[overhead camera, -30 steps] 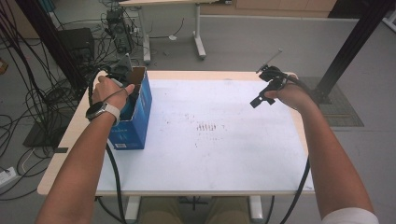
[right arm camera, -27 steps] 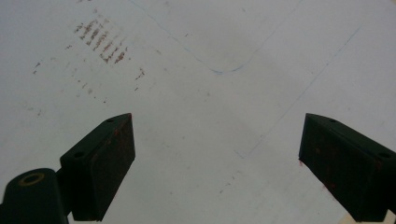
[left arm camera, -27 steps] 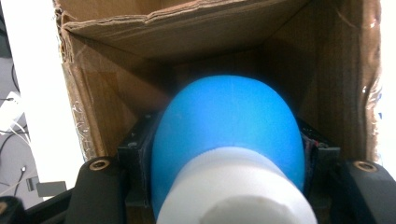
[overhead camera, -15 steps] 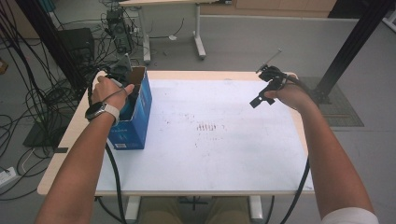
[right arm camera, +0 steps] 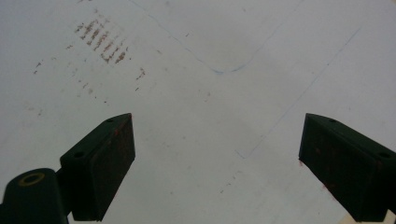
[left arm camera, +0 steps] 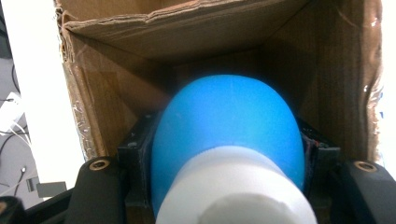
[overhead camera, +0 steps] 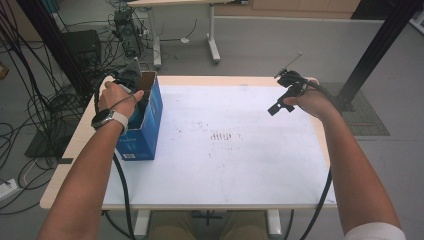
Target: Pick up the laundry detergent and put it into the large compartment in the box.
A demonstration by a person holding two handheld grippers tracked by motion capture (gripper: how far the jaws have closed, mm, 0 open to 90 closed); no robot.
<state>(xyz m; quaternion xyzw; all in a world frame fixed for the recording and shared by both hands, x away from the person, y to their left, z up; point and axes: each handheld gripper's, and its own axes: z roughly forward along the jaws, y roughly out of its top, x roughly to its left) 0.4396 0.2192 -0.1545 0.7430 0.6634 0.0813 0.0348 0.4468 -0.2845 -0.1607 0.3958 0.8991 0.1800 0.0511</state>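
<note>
Left gripper down inside open blue cardboard box, jaws closed against sides of blue plastic bottle with white cap; cap end toward camera, rounded blue body pointing deeper into box. Black pads pressed on both flanks of bottle in left gripper view, brown corrugated inner walls all around, clear tape along torn flap edges. From high view: left hand over box mouth, wrist wearing watch with light strap, black cable trailing down off table edge. Box standing upright near left edge of white-topped rectangular table, close to far corner; small white print low on box's near blue face, too small to read. No legible label on bottle from this angle. Right gripper held above far right part of table, well apart from box; right hand wrapped around it, cable running back along forearm and under table. Right gripper view: jaws spread wide, nothing between, looking down on bare tabletop. Patch of short brownish scuff marks on surface ahead and left of jaws, same patch near table centre in high view; faint thin blue pen lines crossing surface, no readable writing. Beyond table: grey floor, tangled black cables at left, black frame post at right.
</note>
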